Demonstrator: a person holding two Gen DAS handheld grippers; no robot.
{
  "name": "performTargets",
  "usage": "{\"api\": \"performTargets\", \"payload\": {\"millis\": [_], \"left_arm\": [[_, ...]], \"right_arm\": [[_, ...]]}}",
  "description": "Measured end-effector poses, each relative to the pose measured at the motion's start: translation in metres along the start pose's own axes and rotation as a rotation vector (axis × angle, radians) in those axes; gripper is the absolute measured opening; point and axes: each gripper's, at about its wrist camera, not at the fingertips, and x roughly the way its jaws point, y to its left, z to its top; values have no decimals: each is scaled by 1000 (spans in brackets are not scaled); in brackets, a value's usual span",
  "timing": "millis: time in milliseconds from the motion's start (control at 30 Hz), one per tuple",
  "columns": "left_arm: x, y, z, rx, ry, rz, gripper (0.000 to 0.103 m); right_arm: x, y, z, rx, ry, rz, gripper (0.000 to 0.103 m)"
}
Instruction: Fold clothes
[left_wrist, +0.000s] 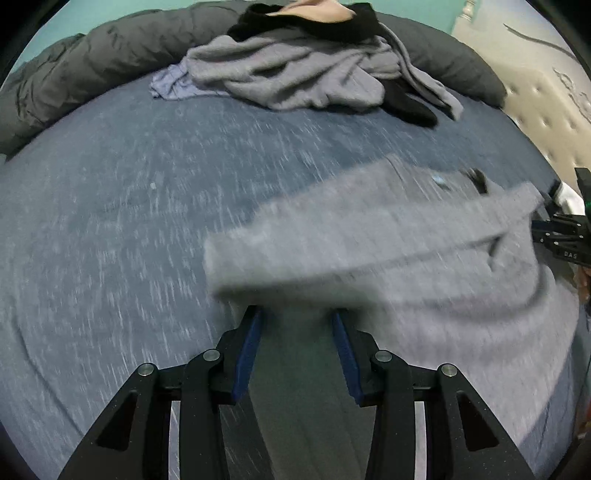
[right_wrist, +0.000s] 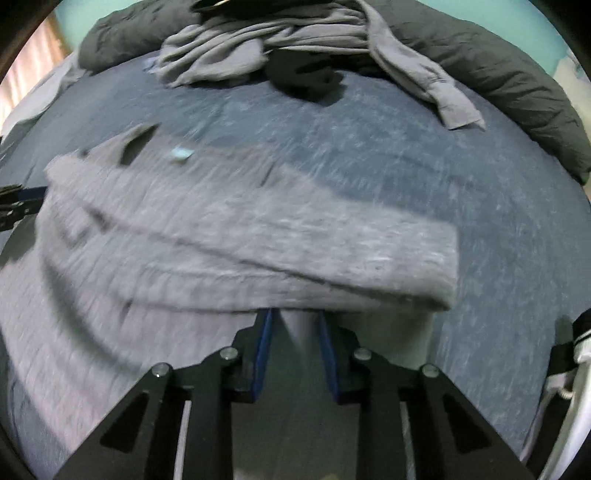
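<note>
A grey knit garment (left_wrist: 388, 236) lies on the blue bed sheet (left_wrist: 129, 221), with one sleeve folded across its body. A small pale blue label (right_wrist: 181, 155) shows near its collar. My left gripper (left_wrist: 295, 315) points down at the near edge of the folded sleeve. Its blue pads (left_wrist: 251, 343) stand well apart, with only shaded grey cloth below the gap. My right gripper (right_wrist: 295, 314) sits at the edge of the other folded sleeve (right_wrist: 332, 251). Its pads are a narrow gap apart and appear clear of the cloth. The picture is blurred.
A heap of grey clothes (left_wrist: 295, 74) with a black garment (left_wrist: 406, 103) lies at the far side, against a dark duvet (left_wrist: 92, 66). A tufted headboard (left_wrist: 535, 92) stands at the right. White cloth (right_wrist: 580, 369) hangs at the right edge of the right wrist view.
</note>
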Motion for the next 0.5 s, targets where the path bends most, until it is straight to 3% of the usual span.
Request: {"api": "performTargets", "payload": {"millis": [167,267,367,433,500], "left_arm": [[10,23,26,-70,-21,34,44],[12,46,45,-148,-44,76,44],[10,64,51,-213,-66,85,44],[7,71,47,-228,-92,90,45],[8,78,41,-235,-100,88,51]], "right_arm": [[8,-16,32,51,-47,-58,21],[2,-39,50,144,-122,-106,21],[0,-63,53,245,-174,-73,24],[-3,-72,47,281,-207,-38,31],[-5,-81,37,299,-223,-12,46]]}}
